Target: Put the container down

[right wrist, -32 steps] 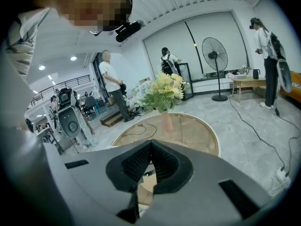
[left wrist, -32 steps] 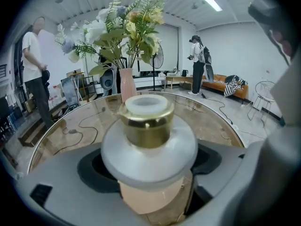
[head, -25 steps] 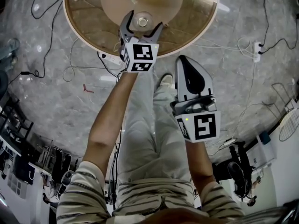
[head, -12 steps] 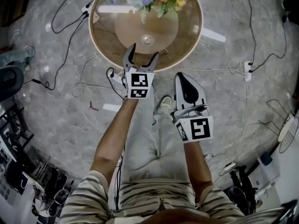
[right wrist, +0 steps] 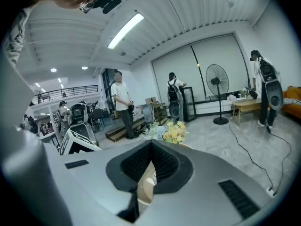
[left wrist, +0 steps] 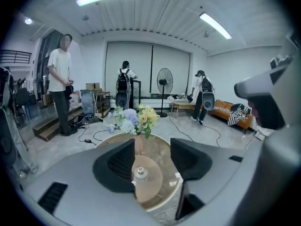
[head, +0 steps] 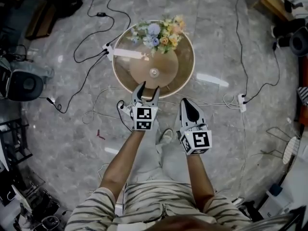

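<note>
Two grippers, both held clear of the round glass table point(head: 183, 67), short of its near edge. Left gripper point(head: 148, 86): jaws apart and closing, nothing between the pads. In the left gripper view point(left wrist: 153, 161) the container point(left wrist: 139, 173) only lines up with the gap; it's well beyond the jaws. Right gripper point(head: 186, 102): jaws pressed together, empty.

Container point(head: 154, 72) stands upright on the table's tan centre disc point(head: 166, 64), apart from both grippers. It's small and clear-ish with a pale cap; too tiny to read the contents. Can't tell whether the disc lies on the glass or under it.

The flower bouquet point(head: 161, 32) sits on the far side of the table. Its vase is hidden under the blooms from the head view and partly behind the left jaw in the left gripper view. The right gripper view point(right wrist: 150, 164) shows only a pale sliver of table below the closed pads, container not visible. Cables point(head: 91, 61) lie on the floor.
</note>
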A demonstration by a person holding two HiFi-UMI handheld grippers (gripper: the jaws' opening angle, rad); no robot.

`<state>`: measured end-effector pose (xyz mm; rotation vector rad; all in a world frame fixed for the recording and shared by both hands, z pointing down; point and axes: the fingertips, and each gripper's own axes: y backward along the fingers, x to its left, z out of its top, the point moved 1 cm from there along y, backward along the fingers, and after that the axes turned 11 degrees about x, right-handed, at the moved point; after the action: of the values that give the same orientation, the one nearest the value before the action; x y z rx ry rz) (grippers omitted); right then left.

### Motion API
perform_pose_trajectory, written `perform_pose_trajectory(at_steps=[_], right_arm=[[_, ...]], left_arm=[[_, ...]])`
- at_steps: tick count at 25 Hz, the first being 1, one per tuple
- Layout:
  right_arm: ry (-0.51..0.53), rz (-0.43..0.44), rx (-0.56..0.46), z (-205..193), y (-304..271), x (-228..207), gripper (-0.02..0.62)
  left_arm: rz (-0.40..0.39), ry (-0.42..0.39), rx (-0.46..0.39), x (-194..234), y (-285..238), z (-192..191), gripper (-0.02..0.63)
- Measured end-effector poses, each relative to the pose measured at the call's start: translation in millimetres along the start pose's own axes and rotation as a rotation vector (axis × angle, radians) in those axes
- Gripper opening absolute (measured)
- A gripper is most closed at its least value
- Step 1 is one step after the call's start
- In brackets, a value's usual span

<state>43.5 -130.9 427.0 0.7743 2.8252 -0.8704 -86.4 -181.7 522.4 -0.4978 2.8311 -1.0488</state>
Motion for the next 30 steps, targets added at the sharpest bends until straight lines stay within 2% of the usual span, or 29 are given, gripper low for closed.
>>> perform_pose_trajectory(at_steps=[5,9,12,16,23,30], right_arm=[[0.038,0.023,-0.035,32.1,31.7,14.4,0.009],[0.042,0.048,-0.055,53.1,64.9,28.0,0.009],[0.062,0.079,-0.082,71.3,80.3,41.6,0.009],[0.116,0.108,-0.109,86.9,101.7,59.6,0.009],[0.134,0.171,-0.138,103.1,131.5,90.5,0.009],[0.179,0.154,-0.166,113.4,156.8,96.3,0.009]], left_arm=[[-0.034,0.010,-0.061,-18.3,51.4,33.5,0.144],[0.009,0.029,-0.135,-32.1,108.6,56.2,0.046],[0.043,0.026,-0.174,-36.5,142.1,72.8,0.008],[0.075,0.040,-0.202,-43.6,180.9,90.6,-0.002],[0.081,0.026,-0.254,-57.7,243.1,105.6,-0.002],[0.118,-0.016,-0.302,-67.9,278.9,111.1,-0.002]])
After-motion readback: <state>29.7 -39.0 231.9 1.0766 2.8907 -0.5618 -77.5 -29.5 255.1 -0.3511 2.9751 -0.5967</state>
